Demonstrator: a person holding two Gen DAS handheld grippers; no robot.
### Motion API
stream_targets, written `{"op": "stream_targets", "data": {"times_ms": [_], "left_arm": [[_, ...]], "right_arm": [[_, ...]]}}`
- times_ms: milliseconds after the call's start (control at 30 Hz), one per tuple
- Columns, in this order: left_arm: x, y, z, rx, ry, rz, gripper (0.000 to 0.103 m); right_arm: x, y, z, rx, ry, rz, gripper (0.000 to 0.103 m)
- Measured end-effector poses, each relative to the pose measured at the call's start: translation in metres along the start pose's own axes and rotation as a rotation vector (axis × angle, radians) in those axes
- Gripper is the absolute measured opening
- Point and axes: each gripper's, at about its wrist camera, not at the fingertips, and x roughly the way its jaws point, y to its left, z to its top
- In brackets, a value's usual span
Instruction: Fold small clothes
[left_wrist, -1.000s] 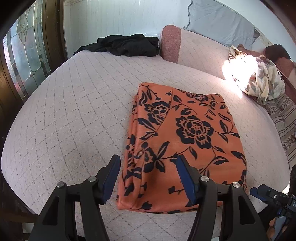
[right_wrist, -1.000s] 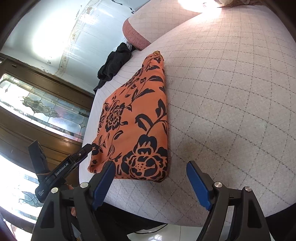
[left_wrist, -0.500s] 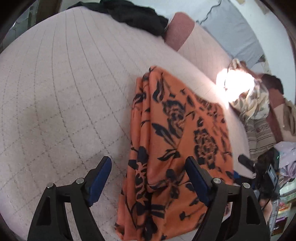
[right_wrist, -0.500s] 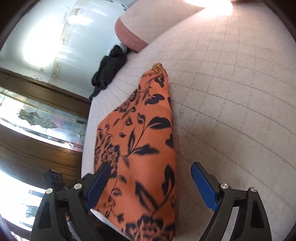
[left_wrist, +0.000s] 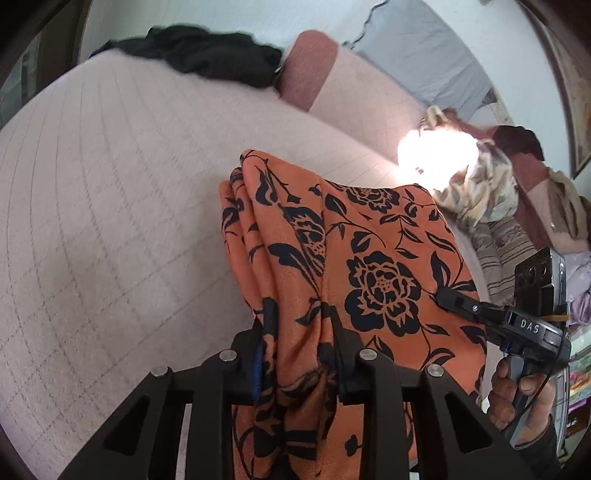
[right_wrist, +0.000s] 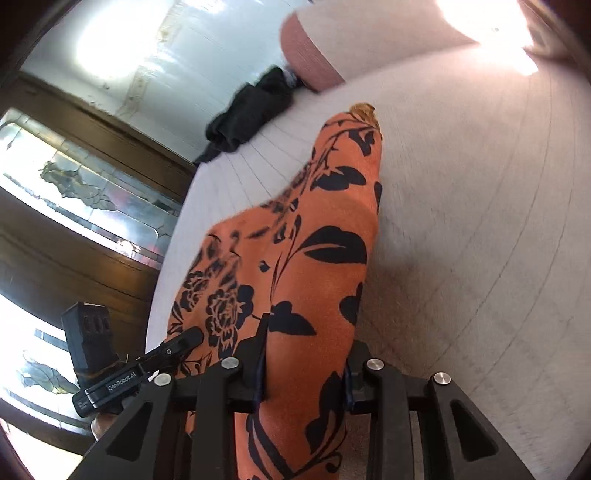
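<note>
Quilted pink bed (left_wrist: 110, 206) spreads ahead of your tongs; both pairs have just been closing, and the left tongs (left_wrist: 299, 350) and right tongs (right_wrist: 306, 365) now clench the near edge of the orange floral cloth (left_wrist: 369, 258), bunched between them, so the next fold looks ready to begin

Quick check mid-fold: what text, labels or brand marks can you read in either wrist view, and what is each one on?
"DAS" on the right gripper body, seen from the left wrist view.
"GenRobot.AI" on the left gripper body, seen from the right wrist view.
A small mark beside "GenRobot.AI" is too small to read.
No print on the orange cloth, only a floral pattern.
</note>
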Motion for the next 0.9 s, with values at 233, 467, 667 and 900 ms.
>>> {"op": "stream_targets", "data": {"times_ms": [233, 467, 667, 900], "left_arm": [[0.005, -0.059, 0.021, 0.103, -0.066, -0.046, 0.030], [0.076, -0.063, 0.001, 0.130, 0.090, 0.073, 0.037], [0.034, -0.045, -0.012, 0.175, -0.007, 0.133, 0.053], [-0.003, -0.025, -0.021, 0.216, -0.046, 0.234, 0.053]], "right_arm": [[-0.072, -0.027, 0.041, -0.027, -0.126, 0.008, 0.032], [-0.070, -0.124, 0.041, 0.144, -0.124, -0.134, 0.045], [-0.103, -0.133, 0.023, 0.155, -0.206, -0.215, 0.051], [-0.089, -0.057, 0.010, 0.031, -0.219, -0.042, 0.077]]}}
